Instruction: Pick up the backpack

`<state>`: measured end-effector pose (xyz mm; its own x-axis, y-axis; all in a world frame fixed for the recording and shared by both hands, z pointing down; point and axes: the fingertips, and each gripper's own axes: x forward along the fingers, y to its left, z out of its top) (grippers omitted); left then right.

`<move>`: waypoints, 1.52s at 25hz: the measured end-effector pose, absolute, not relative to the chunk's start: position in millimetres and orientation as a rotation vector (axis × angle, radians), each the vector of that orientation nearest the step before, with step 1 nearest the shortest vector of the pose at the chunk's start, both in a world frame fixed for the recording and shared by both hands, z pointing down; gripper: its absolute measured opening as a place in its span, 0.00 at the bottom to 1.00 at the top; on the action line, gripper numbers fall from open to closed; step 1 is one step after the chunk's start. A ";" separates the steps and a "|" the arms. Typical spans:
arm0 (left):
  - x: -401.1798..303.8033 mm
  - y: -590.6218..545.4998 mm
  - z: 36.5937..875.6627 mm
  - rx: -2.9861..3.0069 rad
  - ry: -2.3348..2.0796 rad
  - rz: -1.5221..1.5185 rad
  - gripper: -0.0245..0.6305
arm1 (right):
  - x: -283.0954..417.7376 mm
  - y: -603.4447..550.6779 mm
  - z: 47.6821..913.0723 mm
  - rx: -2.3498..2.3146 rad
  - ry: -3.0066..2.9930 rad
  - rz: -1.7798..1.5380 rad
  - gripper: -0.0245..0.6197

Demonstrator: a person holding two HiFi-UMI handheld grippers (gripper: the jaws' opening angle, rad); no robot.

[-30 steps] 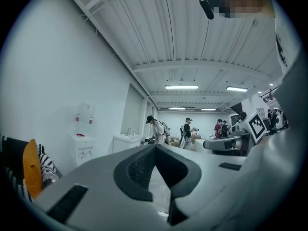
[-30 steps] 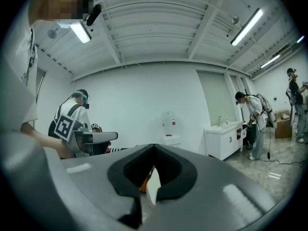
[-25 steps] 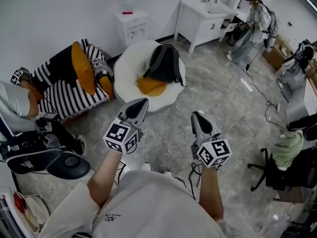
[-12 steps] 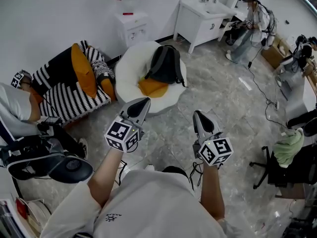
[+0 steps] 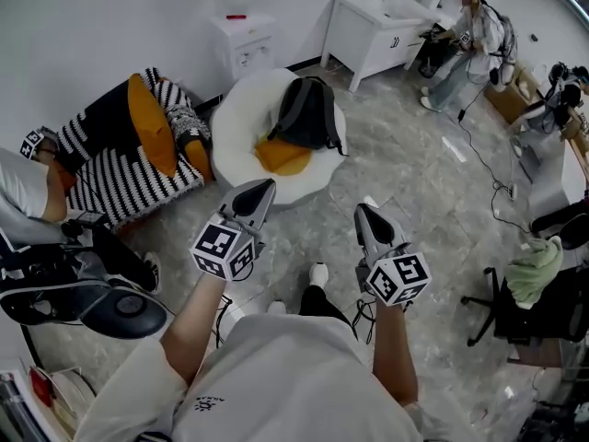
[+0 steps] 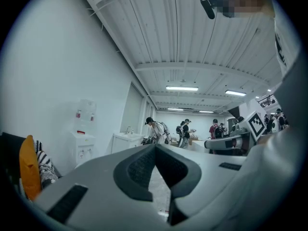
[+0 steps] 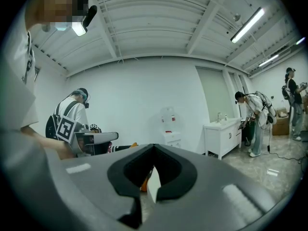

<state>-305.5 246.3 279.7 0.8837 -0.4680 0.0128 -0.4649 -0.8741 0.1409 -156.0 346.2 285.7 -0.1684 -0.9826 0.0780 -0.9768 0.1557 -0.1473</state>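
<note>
- Currently a person stands on a grey stone-patterned floor (image 5: 414, 182), holding one tool in each hand, both aimed level and forward.
- The left tool (image 5: 261, 190) has its jaws pressed together, with nothing between them.
- The right tool (image 5: 364, 213) is closed the same way and is also empty.
- The black backpack (image 5: 308, 113) rests on a white round seat (image 5: 239, 127), toward the seat's far right edge. An orange pad (image 5: 281, 157) touches its near side.
- The backpack is ahead of both tools and well apart from them. It sits roughly between the lines they point along.
- The left tool looks the nearer of the two. The backpack is forward and slightly to its right, and forward and to the left of the right tool.
- The backpack's long axis runs away from the person, and dark straps trail down its right side.
- A black-and-white striped sofa (image 5: 120, 178) stands just beside the seat, on its left.
- The task seems to be at the approach stage. Whichever tool goes in will probably need to open its jaws before reaching a strap or the top of the bag.
</note>
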 end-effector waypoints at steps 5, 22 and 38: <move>-296.6 241.3 281.8 2.912 -0.746 -0.023 0.04 | -145.6 337.5 293.3 -1.989 2.380 -0.261 0.04; -206.1 168.6 278.5 2.872 -0.821 0.015 0.04 | -49.3 250.7 295.6 -1.913 2.425 -0.325 0.04; -87.2 119.4 293.0 2.835 -0.922 0.068 0.04 | 73.8 192.3 317.8 -1.813 2.476 -0.397 0.04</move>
<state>-87.2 119.4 293.0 0.8091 -0.5804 0.0924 -0.5877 -0.7974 0.1372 73.8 192.3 317.8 -0.3129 -0.9431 0.1127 -0.9311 0.2811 -0.2326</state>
